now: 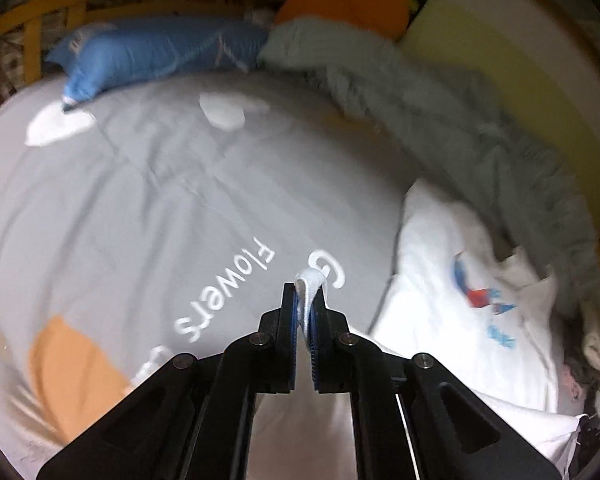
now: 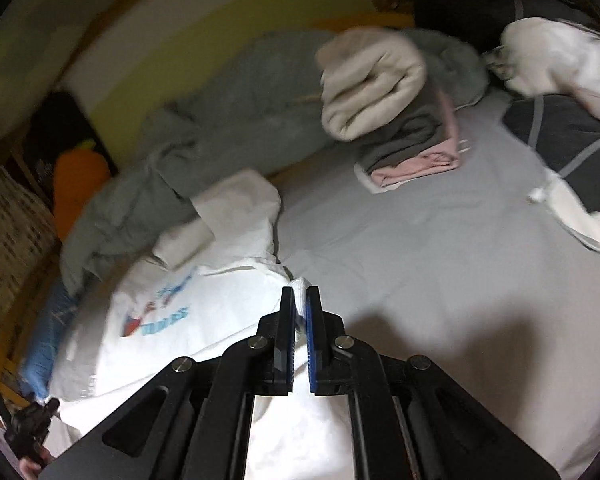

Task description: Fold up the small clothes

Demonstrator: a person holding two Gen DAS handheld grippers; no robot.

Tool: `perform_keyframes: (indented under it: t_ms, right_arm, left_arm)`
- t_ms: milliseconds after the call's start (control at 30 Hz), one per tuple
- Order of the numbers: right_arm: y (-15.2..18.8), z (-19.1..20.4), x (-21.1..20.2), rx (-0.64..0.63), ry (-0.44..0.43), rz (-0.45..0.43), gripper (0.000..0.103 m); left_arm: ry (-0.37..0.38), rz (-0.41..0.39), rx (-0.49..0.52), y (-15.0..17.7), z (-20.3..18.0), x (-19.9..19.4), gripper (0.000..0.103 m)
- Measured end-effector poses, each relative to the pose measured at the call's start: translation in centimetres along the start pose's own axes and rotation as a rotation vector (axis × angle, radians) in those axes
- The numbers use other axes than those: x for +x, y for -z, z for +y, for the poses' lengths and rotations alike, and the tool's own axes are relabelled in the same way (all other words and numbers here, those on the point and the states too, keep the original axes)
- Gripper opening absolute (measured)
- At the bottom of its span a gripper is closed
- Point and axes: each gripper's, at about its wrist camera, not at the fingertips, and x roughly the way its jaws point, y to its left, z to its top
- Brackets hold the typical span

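A small white shirt with a blue and red print (image 1: 460, 312) lies on the grey bed sheet (image 1: 160, 200); it also shows in the right wrist view (image 2: 172, 320). My left gripper (image 1: 305, 292) is shut on a white edge of the shirt, which sticks up between its fingers. My right gripper (image 2: 300, 296) is shut on another white edge of the same shirt. The cloth hangs below both grippers.
A grey-green blanket (image 1: 460, 128) lies along the wall side. A blue pillow (image 1: 152, 52) and an orange plush (image 1: 348, 0) sit at the head. A stack of folded clothes (image 2: 396, 116) and dark garments (image 2: 572, 140) lie on the sheet (image 2: 420, 260).
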Motion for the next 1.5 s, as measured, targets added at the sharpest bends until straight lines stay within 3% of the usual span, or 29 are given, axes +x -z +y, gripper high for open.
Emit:
perform_keyframes:
  t_ms: [100, 167, 233, 267, 300, 467, 667, 733, 800, 900, 933, 967, 1000, 1033, 1067, 1233, 1367, 1500]
  right_arm:
    - [-0.1, 0.4, 3.4, -0.019, 0.02, 0.025, 0.004]
    - [0.3, 0.3, 4.9, -0.02, 0.054, 0.02, 0.008]
    - [0.3, -0.2, 5.9, -0.021, 0.121, 0.015, 0.028]
    - [0.3, -0.7, 6.0, -0.02, 0.156, 0.02, 0.049]
    - [0.2, -1.2, 6.1, -0.016, 0.177, 0.024, 0.059]
    - [0.0, -4.2, 3.6, 0.047, 0.131, 0.049, 0.06]
    - [3.9, -5.5, -0.9, 0.052, 0.03, 0.147, 0.06]
    - [6.3, -5.8, -1.2, 0.04, 0.028, 0.18, 0.06]
    - [7.8, -6.4, -0.3, 0.082, -0.012, 0.236, 0.061]
    - [7.7, -7.0, -0.4, 0.164, -0.101, 0.209, 0.065]
    - [7.6, -7.0, -0.1, 0.178, -0.152, 0.211, 0.065]
    - [7.4, -6.8, 0.5, 0.186, -0.204, 0.225, 0.065]
    - [7.4, -6.4, 1.4, 0.182, -0.204, 0.248, 0.049]
    - [7.3, -5.8, 1.9, 0.149, -0.173, 0.244, 0.031]
    - [7.3, -5.3, 2.1, 0.113, -0.147, 0.23, 0.007]
    - [7.8, -4.6, -1.4, 0.11, -0.1, 0.094, 0.006]
    - [9.3, -4.9, -6.4, 0.139, -0.108, 0.109, 0.006]
    - [13.3, -6.5, -9.5, 0.122, -0.049, 0.136, 0.007]
  left_arm:
    - [0.008, 0.038, 0.022, 0.0, -0.2, 2.4, 0.009]
    - [0.01, 0.07, 0.084, -0.1, -1.0, 3.6, 0.041]
    - [-0.037, 0.04, 0.096, -0.2, -0.9, 3.4, 0.057]
    - [-0.036, 0.02, 0.103, -0.2, -0.6, 3.0, 0.062]
    - [-0.027, 0.003, 0.11, -0.1, -0.5, 2.6, 0.064]
    - [0.102, -0.029, 0.164, 1.5, 0.3, -1.3, 0.078]
    - [0.24, 0.095, 0.197, 6.9, 1.8, -3.9, 0.078]
    - [0.359, 0.107, 0.183, 8.4, 2.5, -3.7, 0.078]
    - [0.328, 0.122, 0.193, 9.2, 2.7, -3.3, 0.078]
    - [0.361, 0.097, 0.161, 9.3, 2.8, -3.8, 0.076]
    - [0.389, 0.084, 0.132, 9.2, 3.0, -3.7, 0.066]
    - [0.398, 0.069, 0.106, 9.1, 3.2, -3.4, 0.035]
    - [0.399, 0.078, 0.089, 8.8, 3.0, -3.0, 0.022]
    - [0.406, 0.085, 0.088, 8.6, 2.7, -2.8, 0.017]
    - [0.4, 0.057, 0.095, 8.5, 2.5, -3.3, 0.015]
    - [0.365, -0.176, 0.203, 9.7, 1.8, -9.0, 0.014]
    - [0.304, -0.126, 0.251, 10.8, 3.2, -11.1, 0.015]
    - [0.16, -0.044, 0.392, 14.5, 3.9, -10.9, 0.02]
